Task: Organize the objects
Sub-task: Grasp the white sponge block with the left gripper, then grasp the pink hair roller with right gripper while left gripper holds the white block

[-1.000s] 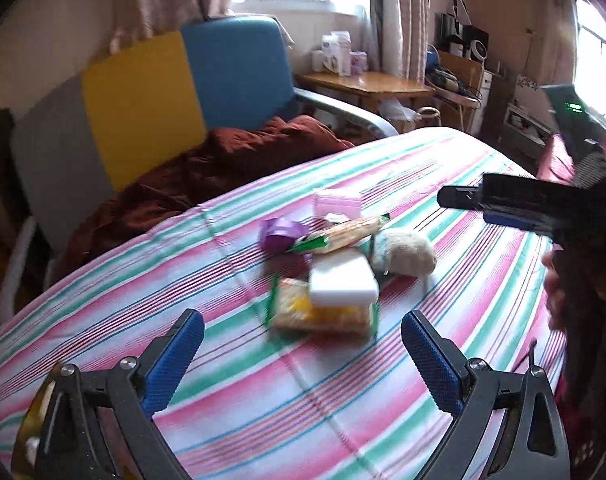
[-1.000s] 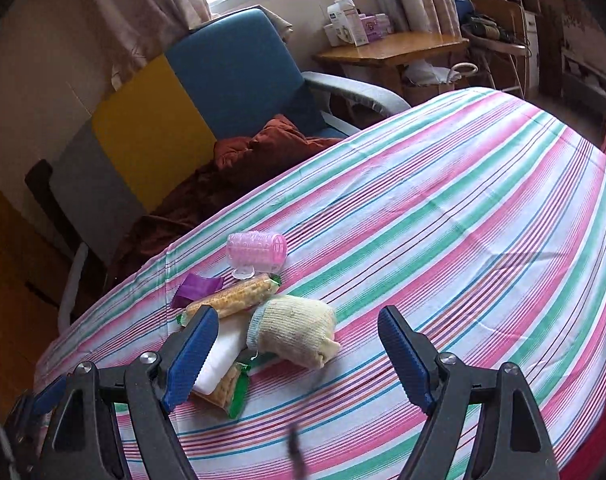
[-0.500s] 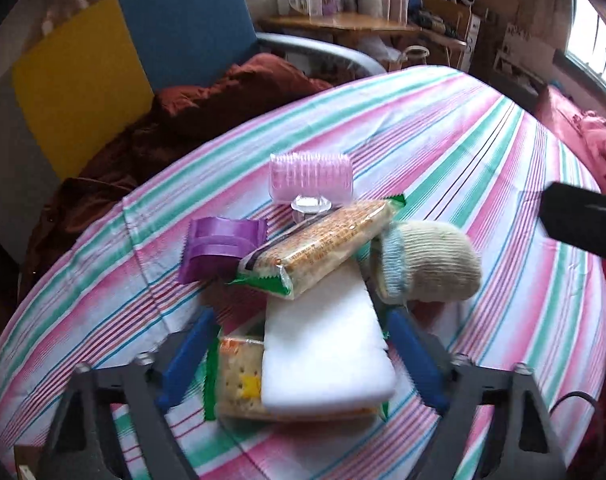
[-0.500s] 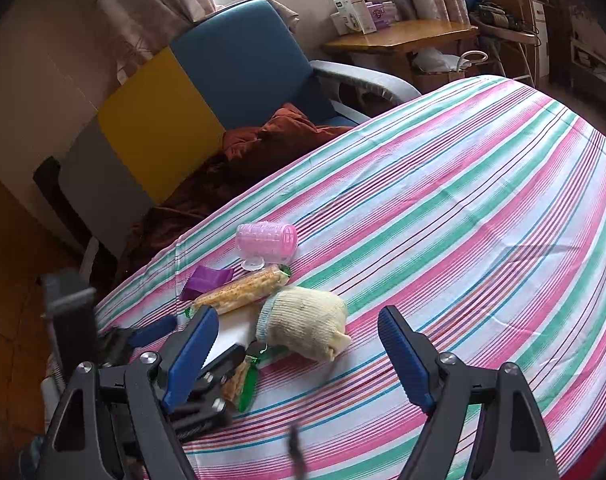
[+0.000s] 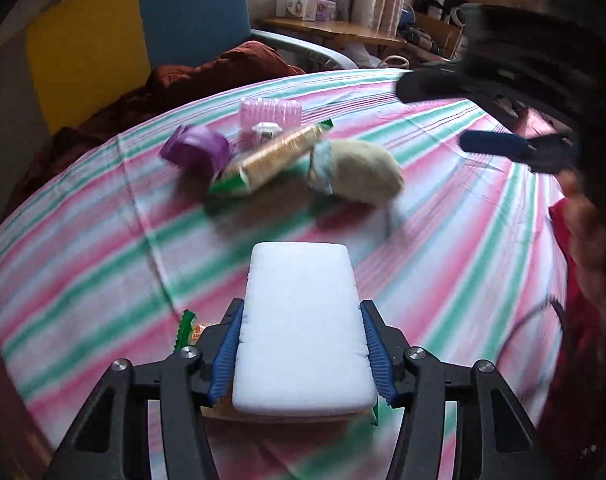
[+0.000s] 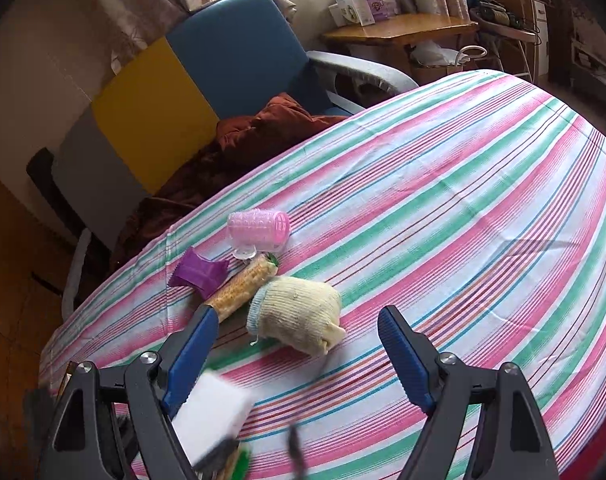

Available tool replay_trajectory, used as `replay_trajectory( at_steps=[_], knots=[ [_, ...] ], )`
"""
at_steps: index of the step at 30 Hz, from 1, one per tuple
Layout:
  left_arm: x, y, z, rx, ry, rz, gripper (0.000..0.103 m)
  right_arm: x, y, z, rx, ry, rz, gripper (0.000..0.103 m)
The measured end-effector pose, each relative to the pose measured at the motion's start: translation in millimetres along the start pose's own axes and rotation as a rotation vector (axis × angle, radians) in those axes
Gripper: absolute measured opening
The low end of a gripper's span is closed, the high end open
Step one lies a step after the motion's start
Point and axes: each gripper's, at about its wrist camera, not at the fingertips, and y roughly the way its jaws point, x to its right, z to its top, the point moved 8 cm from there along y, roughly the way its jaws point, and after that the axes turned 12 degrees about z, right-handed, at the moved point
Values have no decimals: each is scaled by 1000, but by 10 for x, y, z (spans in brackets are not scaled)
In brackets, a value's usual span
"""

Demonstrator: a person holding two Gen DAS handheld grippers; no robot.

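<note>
The left tongs (image 5: 301,344) point steeply down, their blue pads having just been closing, now pressed on both sides of a white sponge block (image 5: 301,320) with a green-edged cracker pack (image 5: 191,326) beneath it. Ahead of them on the striped desk (image 5: 103,240) lie a biscuit roll (image 5: 271,158), a purple wrapper (image 5: 199,150), a pink hair roller (image 5: 269,114) and a rolled sock (image 5: 355,170) — nothing lies between. The right tongs (image 6: 299,344) hang spread wide and empty, the sock just beyond their tips.
</note>
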Motion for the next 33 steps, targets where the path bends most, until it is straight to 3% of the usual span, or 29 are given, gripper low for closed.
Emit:
replay_trajectory(
  at_steps=[6, 12, 21, 33],
  knots=[
    [-41, -365, -268, 43, -87, -51, 57, 19, 47, -36, -19, -16, -31, 83],
    [-301, -791, -274, 110, -236, -95, 57, 39, 94, -66, -34, -23, -58, 84],
    [-544, -1010, -477, 140, -234, 10, 57, -101, 158, -57, -52, -58, -50, 84],
    [-781, -1206, -473, 201, -280, -16, 57, -387, 913, 490, -86, -85, -135, 84]
  ],
)
